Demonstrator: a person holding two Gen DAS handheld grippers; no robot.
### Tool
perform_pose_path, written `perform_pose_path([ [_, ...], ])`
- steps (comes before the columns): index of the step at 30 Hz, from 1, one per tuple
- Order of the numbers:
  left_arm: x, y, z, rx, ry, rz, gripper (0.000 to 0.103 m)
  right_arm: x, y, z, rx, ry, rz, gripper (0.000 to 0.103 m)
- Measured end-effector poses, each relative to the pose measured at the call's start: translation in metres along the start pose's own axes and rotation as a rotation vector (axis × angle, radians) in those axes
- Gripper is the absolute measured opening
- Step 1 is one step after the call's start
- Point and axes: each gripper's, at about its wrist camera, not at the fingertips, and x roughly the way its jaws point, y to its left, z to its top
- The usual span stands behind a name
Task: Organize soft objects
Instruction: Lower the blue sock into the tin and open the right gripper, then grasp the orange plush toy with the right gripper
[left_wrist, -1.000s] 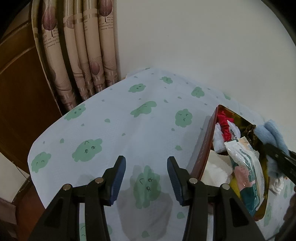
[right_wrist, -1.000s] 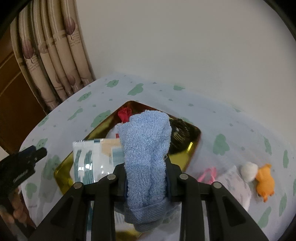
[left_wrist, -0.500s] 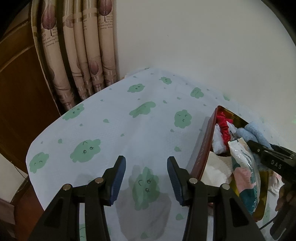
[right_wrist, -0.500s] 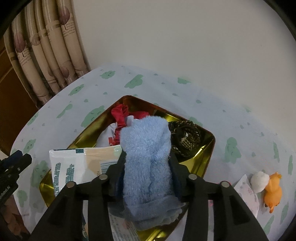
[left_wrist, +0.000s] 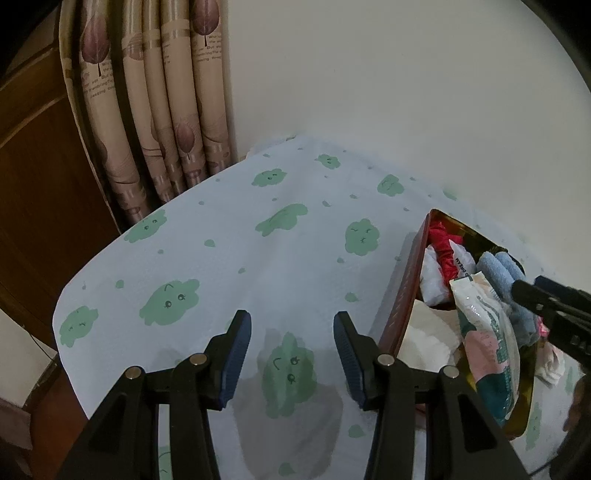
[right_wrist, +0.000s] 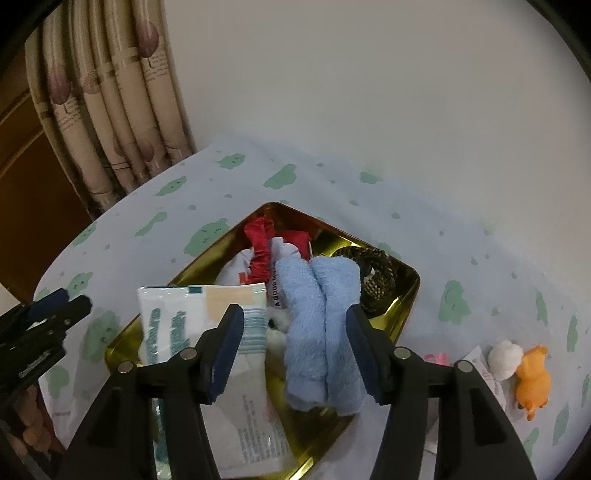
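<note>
A folded light blue towel (right_wrist: 319, 328) lies in the gold tray (right_wrist: 400, 314), between the fingers of my right gripper (right_wrist: 293, 325), which is open around it. The tray also holds a red scrunchie (right_wrist: 260, 251), a tissue pack (right_wrist: 199, 332), white cloth and a dark braided item (right_wrist: 376, 278). In the left wrist view the tray (left_wrist: 404, 295) is at the right with the towel (left_wrist: 498, 269) in it. My left gripper (left_wrist: 291, 332) is open and empty over the cloud-print cloth.
An orange plush toy (right_wrist: 532, 376), a white pompom (right_wrist: 504, 358), a pink item (right_wrist: 436, 358) and a white packet lie on the cloth right of the tray. Curtains (left_wrist: 155, 110) and a wooden panel stand at the far left. A white wall is behind the table.
My right gripper lowered the blue towel into the tray and opened, letting it go. The left gripper has stayed nearly still.
</note>
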Motion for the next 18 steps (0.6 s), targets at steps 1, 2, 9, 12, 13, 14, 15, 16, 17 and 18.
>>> perform_pose_path([
  [1, 0.000, 0.000, 0.000, 0.001, 0.000, -0.002, 0.047, -0.005, -0.001, -0.001, 0.004, -0.008, 0.009, 0.060],
  [2, -0.001, -0.001, 0.000, 0.001, 0.000, -0.004, 0.047, -0.009, -0.002, -0.002, 0.007, -0.012, 0.011, 0.061],
  [9, -0.003, -0.003, -0.003, 0.011, -0.004, 0.005, 0.047, -0.042, -0.031, -0.021, 0.021, -0.058, -0.024, 0.061],
  [12, -0.005, -0.005, -0.004, 0.024, -0.012, 0.011, 0.047, -0.053, -0.058, -0.033, 0.042, -0.058, -0.066, 0.061],
  [13, -0.006, -0.006, -0.005, 0.030, -0.014, 0.010, 0.047, -0.056, -0.070, -0.038, 0.050, -0.055, -0.091, 0.061],
  [14, -0.006, -0.007, -0.005, 0.034, -0.017, 0.009, 0.047, -0.057, -0.080, -0.042, 0.058, -0.048, -0.111, 0.061],
  [15, -0.006, -0.009, -0.005, 0.041, -0.018, 0.012, 0.047, -0.059, -0.093, -0.046, 0.073, -0.039, -0.137, 0.061],
  [16, -0.006, -0.010, -0.006, 0.047, -0.017, 0.013, 0.047, -0.060, -0.106, -0.050, 0.091, -0.032, -0.156, 0.061],
  [17, -0.006, -0.011, -0.006, 0.052, -0.015, 0.012, 0.047, -0.061, -0.120, -0.054, 0.114, -0.023, -0.173, 0.061],
  [18, -0.006, -0.011, -0.006, 0.054, -0.013, 0.007, 0.047, -0.061, -0.134, -0.057, 0.133, -0.014, -0.193, 0.061],
])
